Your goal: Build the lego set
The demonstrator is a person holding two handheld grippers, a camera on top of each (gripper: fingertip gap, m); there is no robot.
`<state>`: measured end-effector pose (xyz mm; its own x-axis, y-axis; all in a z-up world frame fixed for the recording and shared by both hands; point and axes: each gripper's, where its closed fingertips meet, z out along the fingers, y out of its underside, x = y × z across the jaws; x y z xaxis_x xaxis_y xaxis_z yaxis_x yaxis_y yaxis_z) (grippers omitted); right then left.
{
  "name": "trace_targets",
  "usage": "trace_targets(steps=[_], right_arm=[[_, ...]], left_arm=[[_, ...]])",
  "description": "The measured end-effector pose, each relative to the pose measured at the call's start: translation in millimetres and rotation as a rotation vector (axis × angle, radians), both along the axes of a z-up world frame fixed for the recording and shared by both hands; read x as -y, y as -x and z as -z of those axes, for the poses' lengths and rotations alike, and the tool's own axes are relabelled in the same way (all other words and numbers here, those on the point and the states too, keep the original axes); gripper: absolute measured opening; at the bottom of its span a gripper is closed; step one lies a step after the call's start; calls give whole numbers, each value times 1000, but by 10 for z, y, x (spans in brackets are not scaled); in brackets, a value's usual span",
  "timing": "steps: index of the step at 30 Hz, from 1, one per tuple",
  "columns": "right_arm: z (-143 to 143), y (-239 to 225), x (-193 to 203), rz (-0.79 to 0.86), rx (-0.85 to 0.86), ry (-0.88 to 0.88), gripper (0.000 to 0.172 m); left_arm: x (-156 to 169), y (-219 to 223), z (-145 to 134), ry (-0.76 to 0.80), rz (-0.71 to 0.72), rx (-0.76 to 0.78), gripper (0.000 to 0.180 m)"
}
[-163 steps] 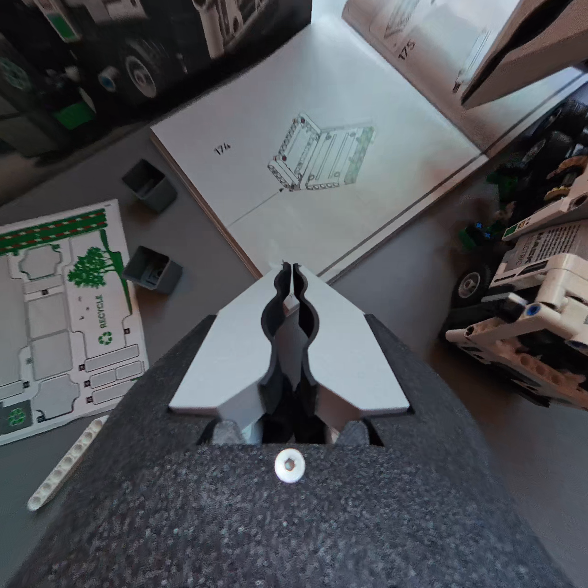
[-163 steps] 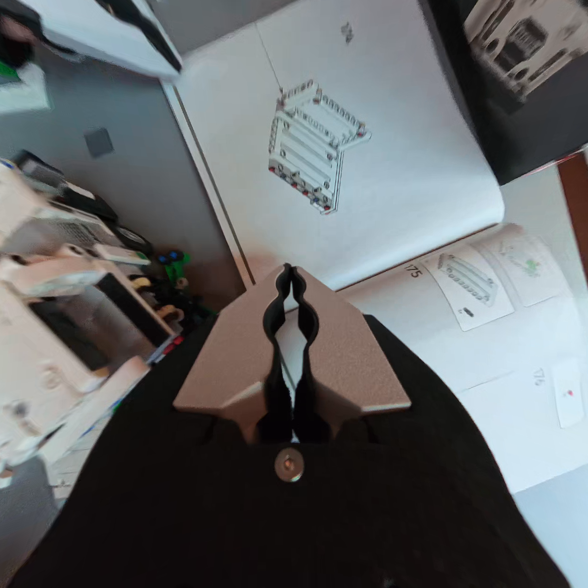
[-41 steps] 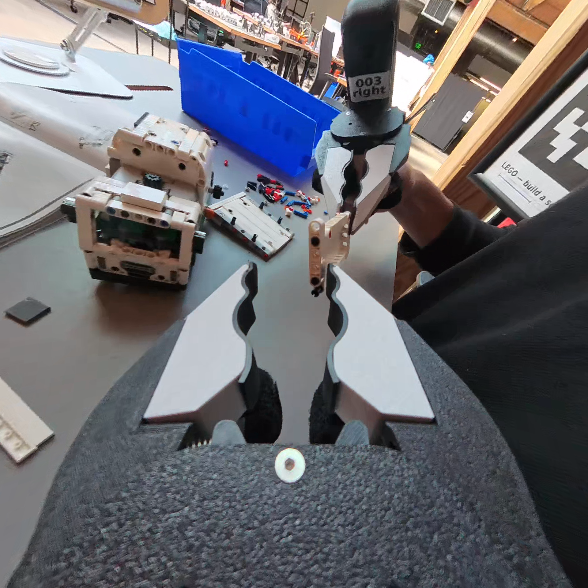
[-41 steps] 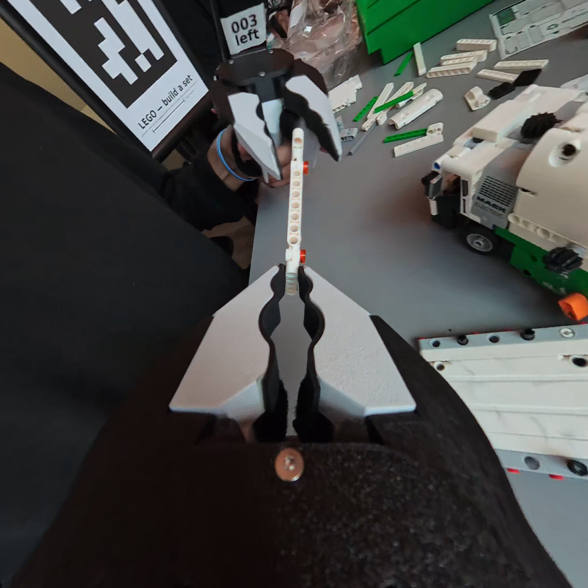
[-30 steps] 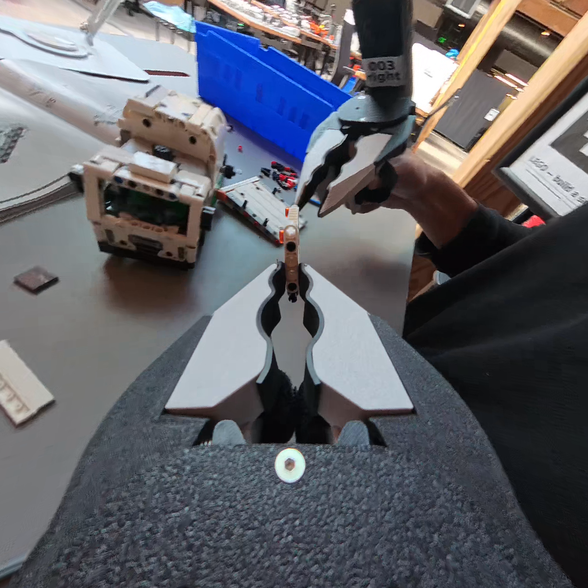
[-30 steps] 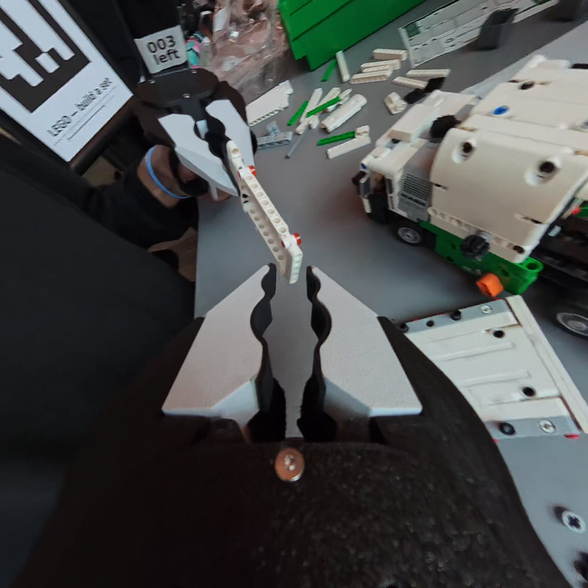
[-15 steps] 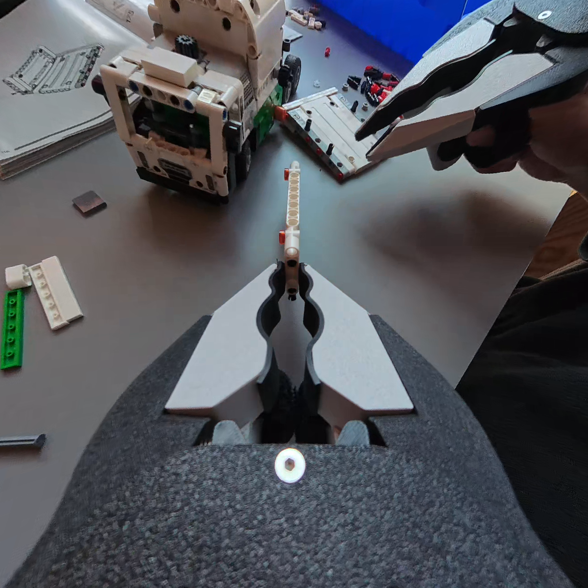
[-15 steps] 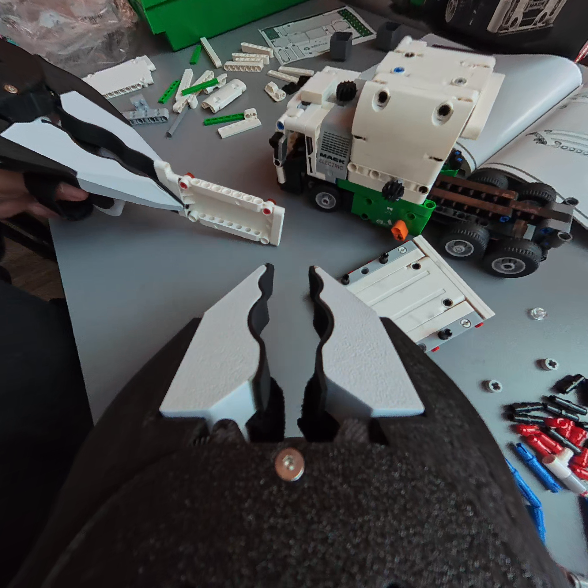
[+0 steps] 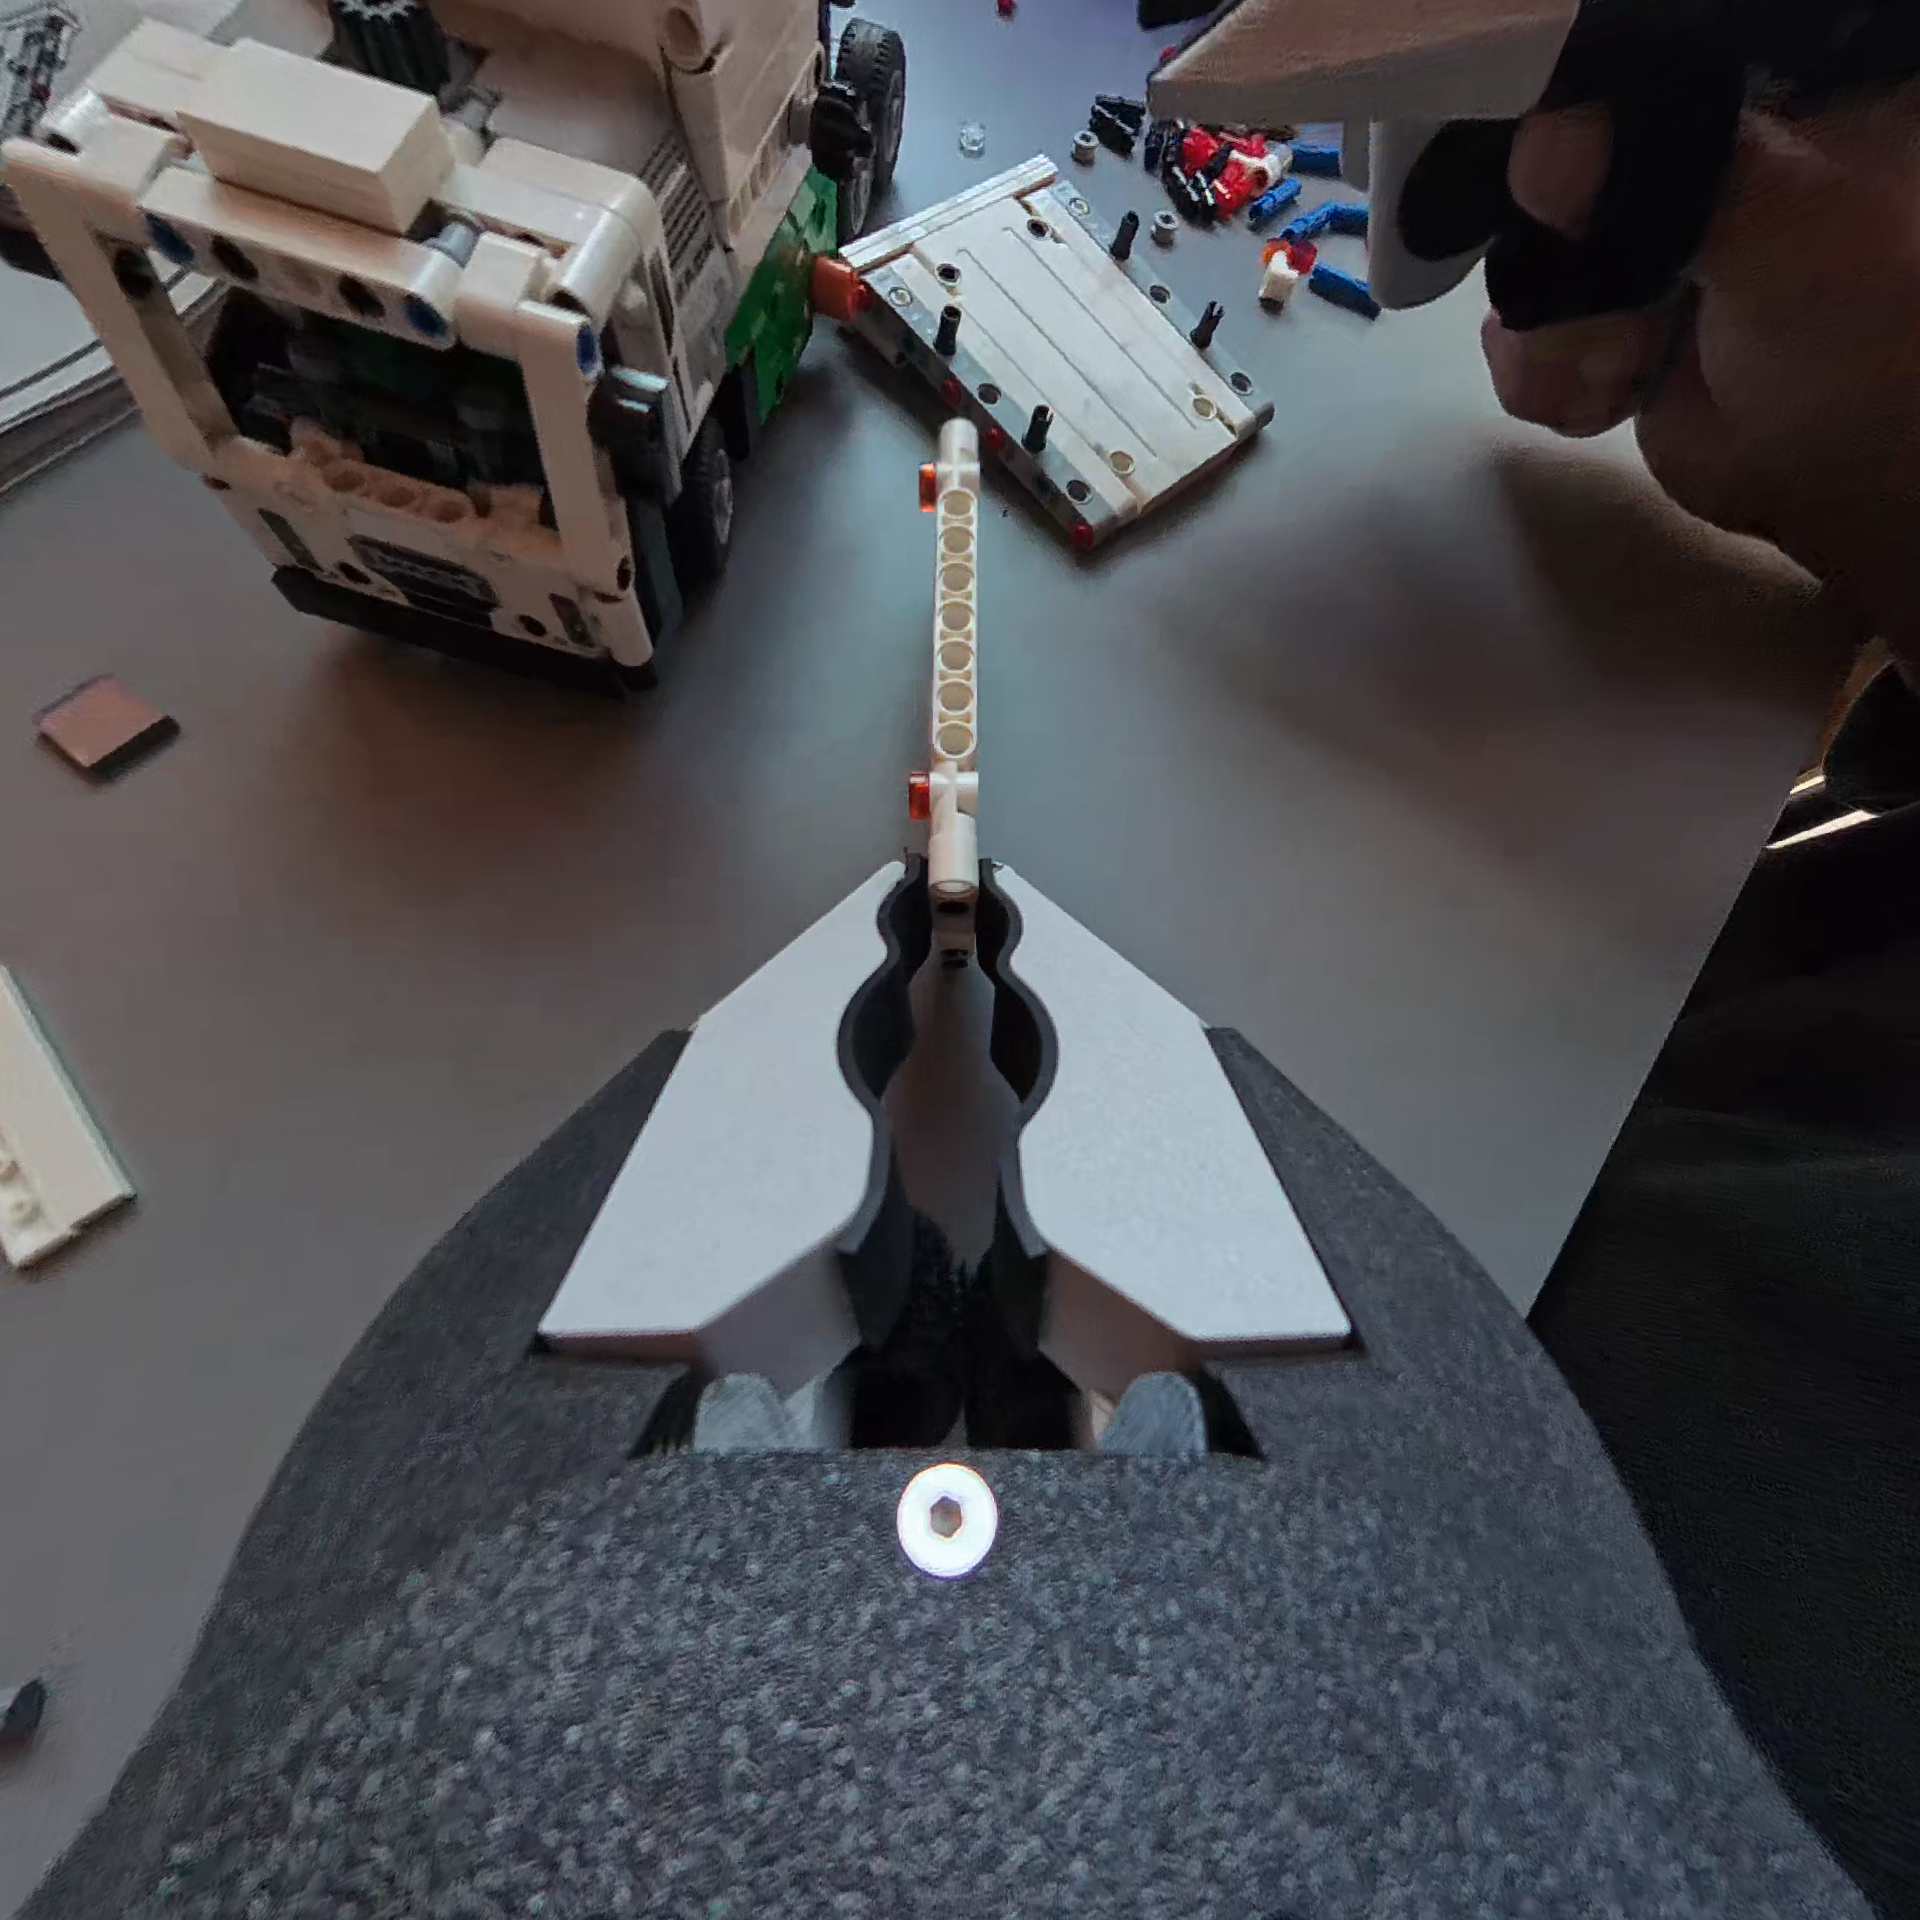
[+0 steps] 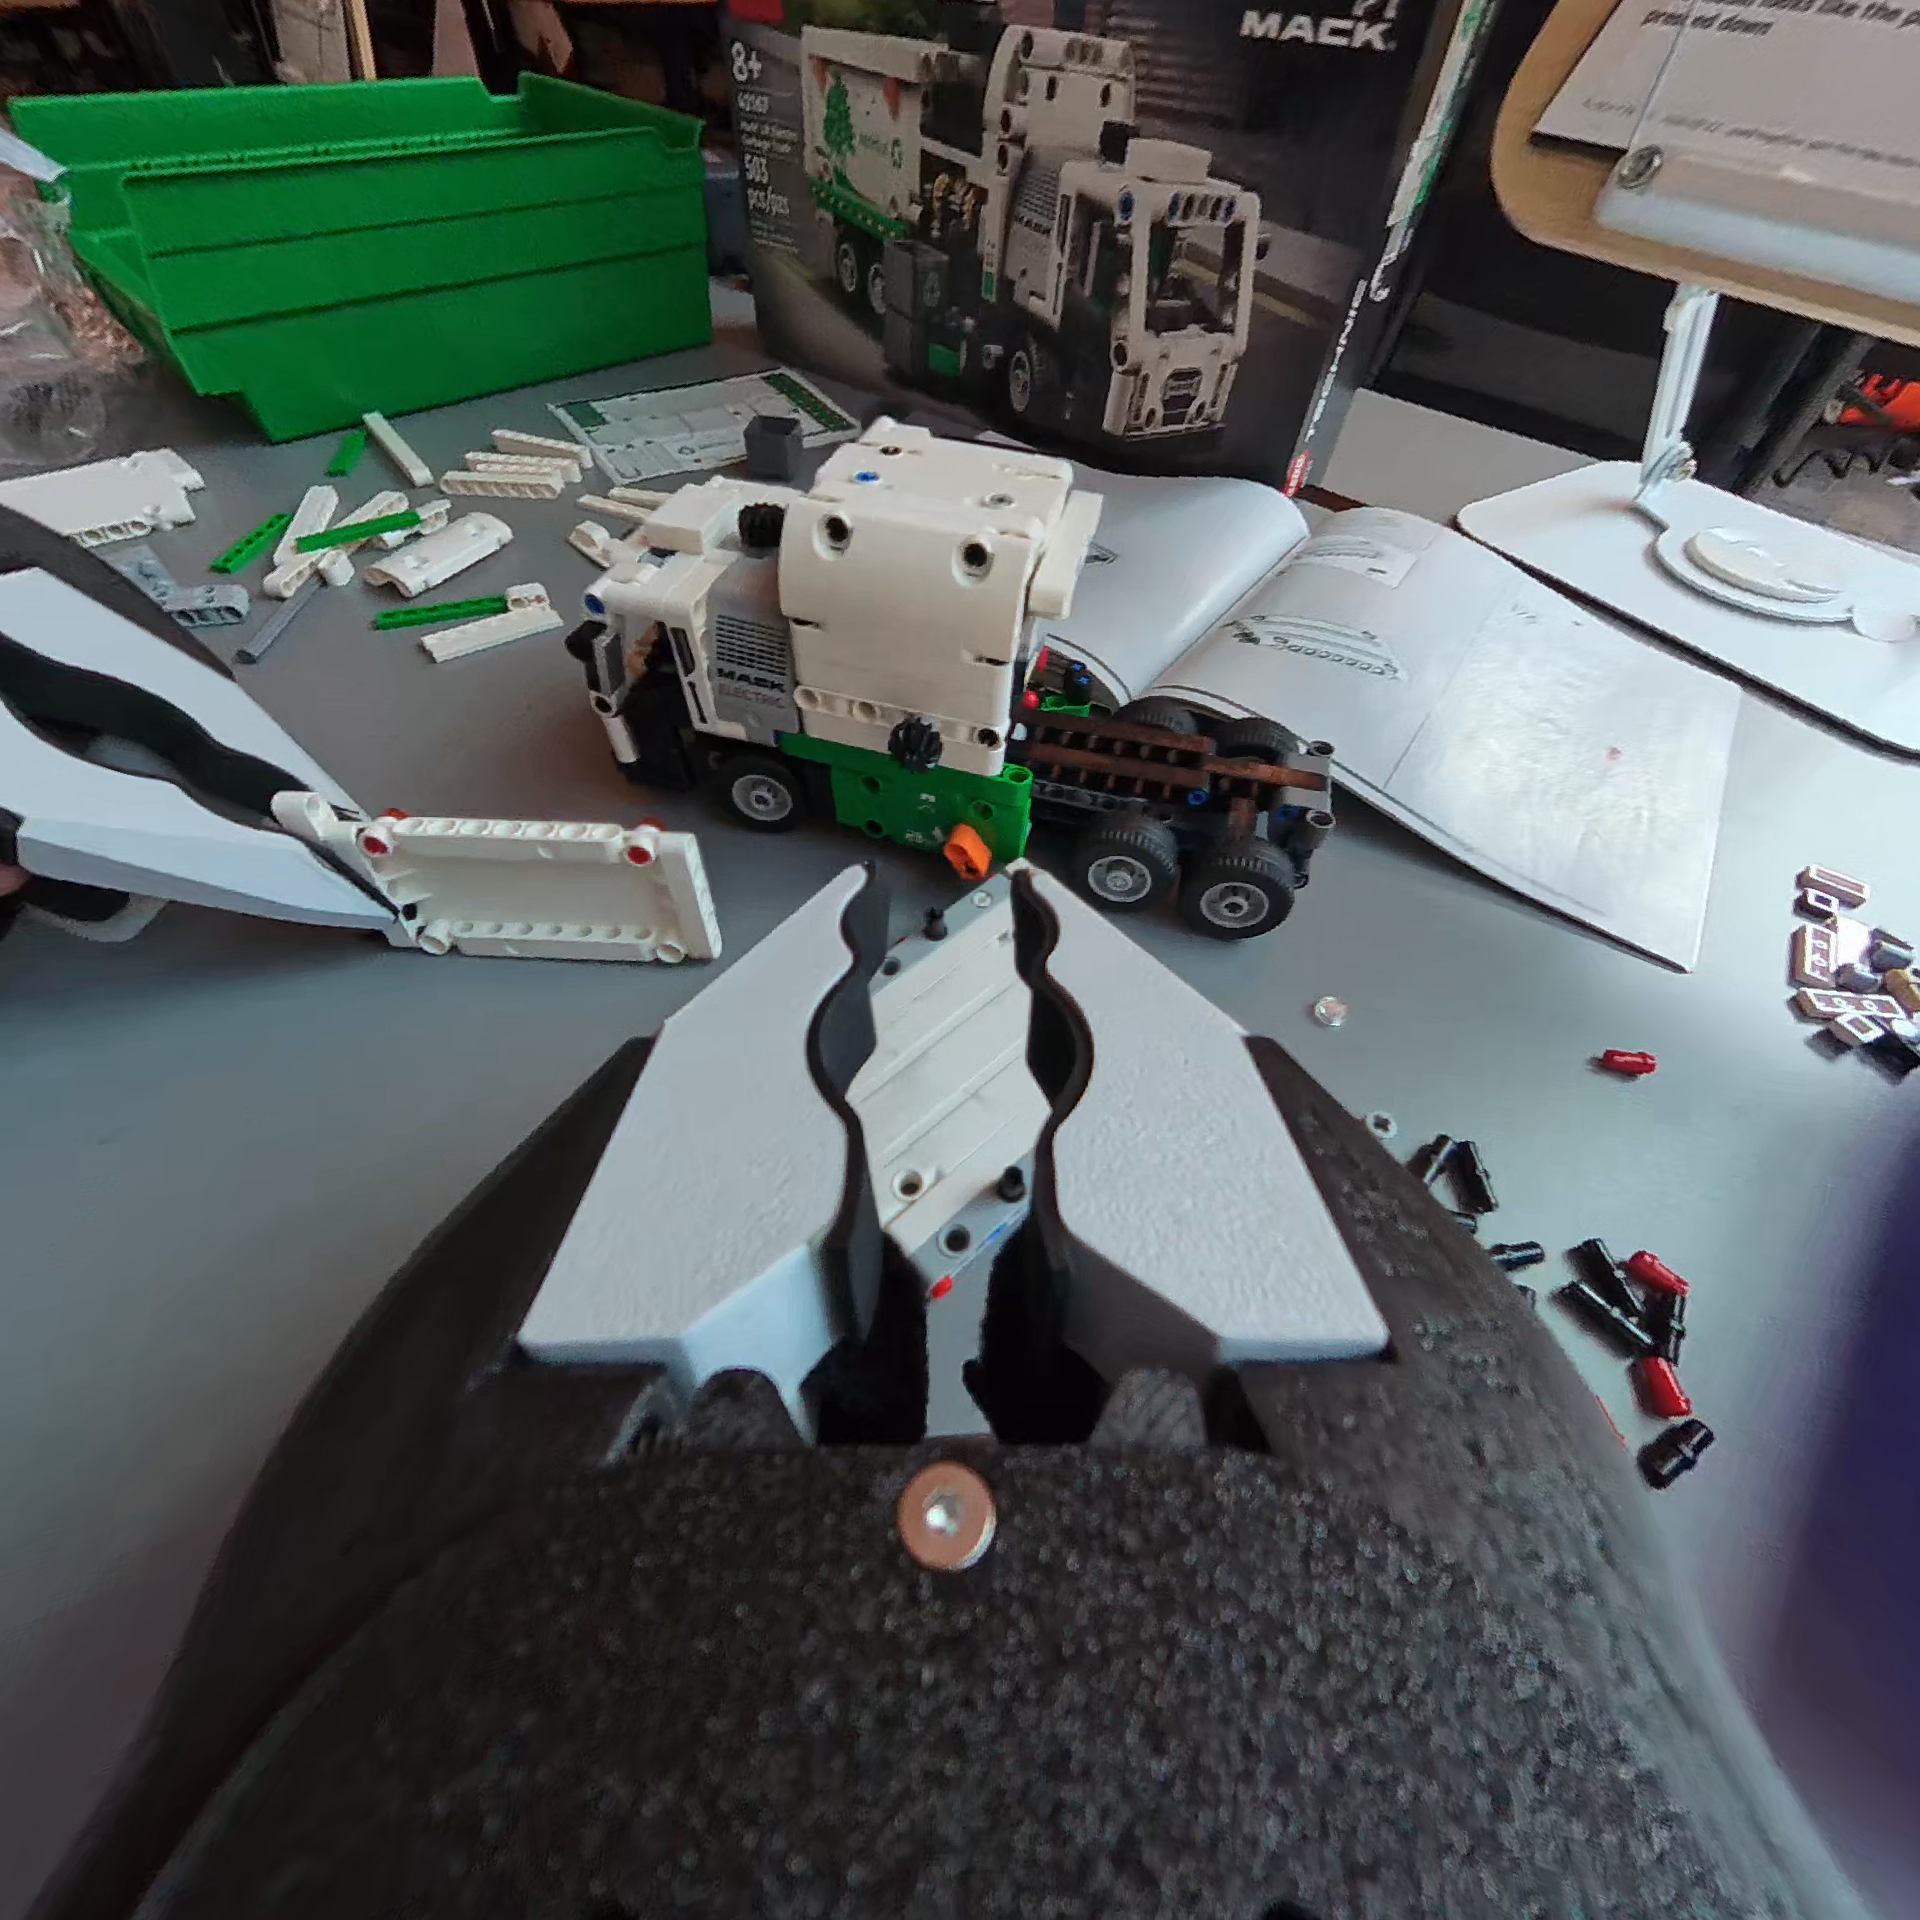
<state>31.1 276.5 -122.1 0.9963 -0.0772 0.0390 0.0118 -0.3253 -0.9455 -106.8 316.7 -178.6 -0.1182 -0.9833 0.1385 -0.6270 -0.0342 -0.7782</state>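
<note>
Right hand-held gripper (image 10: 940,883) now hides most of grey-white panel (image 10: 935,1049).

Green bin (image 10: 395,239), set box (image 10: 1070,208), open manual (image 10: 1455,665), dark table (image 9: 1351,727).

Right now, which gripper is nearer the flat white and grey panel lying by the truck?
Right. The right gripper hangs open directly over the panel; the left gripper stands back from it, holding a white frame piece.
</note>
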Motion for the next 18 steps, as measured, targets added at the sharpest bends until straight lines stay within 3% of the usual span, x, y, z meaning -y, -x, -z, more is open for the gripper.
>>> trace_targets(steps=[1,11,18], right_arm=[[2,-44,12,15,-11,-7,22],[-35,-306,75,58,-153,-81,20],[-26,-262,56,47,-109,-68,20]], left_arm=[[18,-17,1,-5,16,0,7],[47,-75,55,8,46,-62,19],[32,-20,-23,7,26,-40,26]])
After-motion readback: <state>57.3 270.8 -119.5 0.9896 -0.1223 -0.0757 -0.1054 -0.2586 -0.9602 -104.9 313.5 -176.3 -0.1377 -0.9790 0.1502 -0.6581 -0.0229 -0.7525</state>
